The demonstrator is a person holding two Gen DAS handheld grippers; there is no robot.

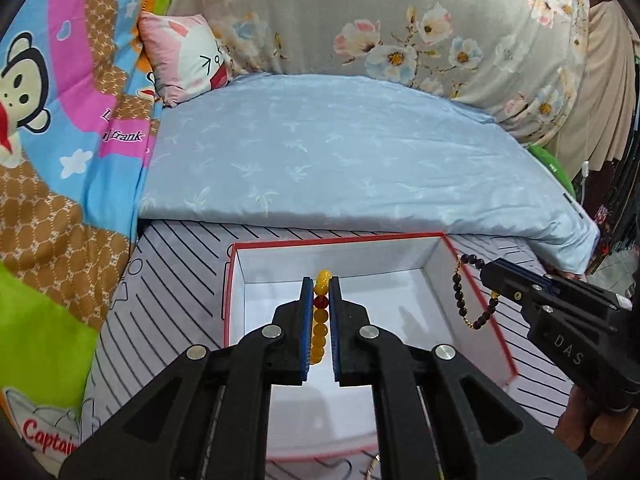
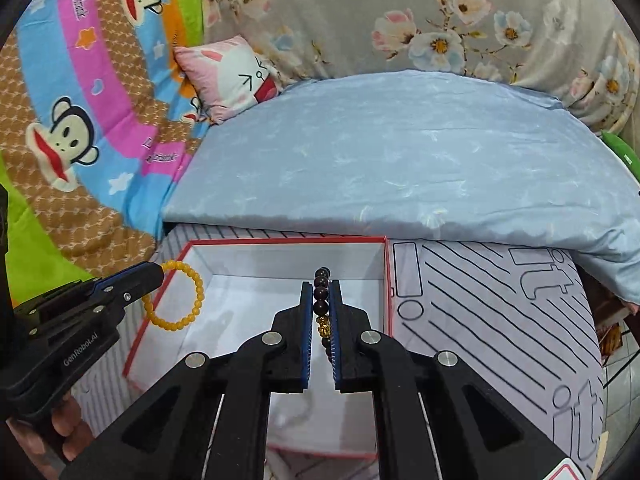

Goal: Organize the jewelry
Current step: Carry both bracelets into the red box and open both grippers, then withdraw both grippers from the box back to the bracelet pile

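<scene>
Bracelets held over a white, red-rimmed box [image 1: 436, 258] on the bed.
The left gripper [image 1: 320, 308] clamps a yellow bead bracelet [image 1: 320, 320]; the right gripper [image 2: 320, 312] clamps a dark bead bracelet [image 2: 321, 300]. The box's visible floor looks bare.

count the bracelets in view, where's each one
2. The yellow bracelet is clamped in the left gripper above the red-edged box; the dark bracelet is clamped in the right gripper above it too. Others may be hidden.
</scene>
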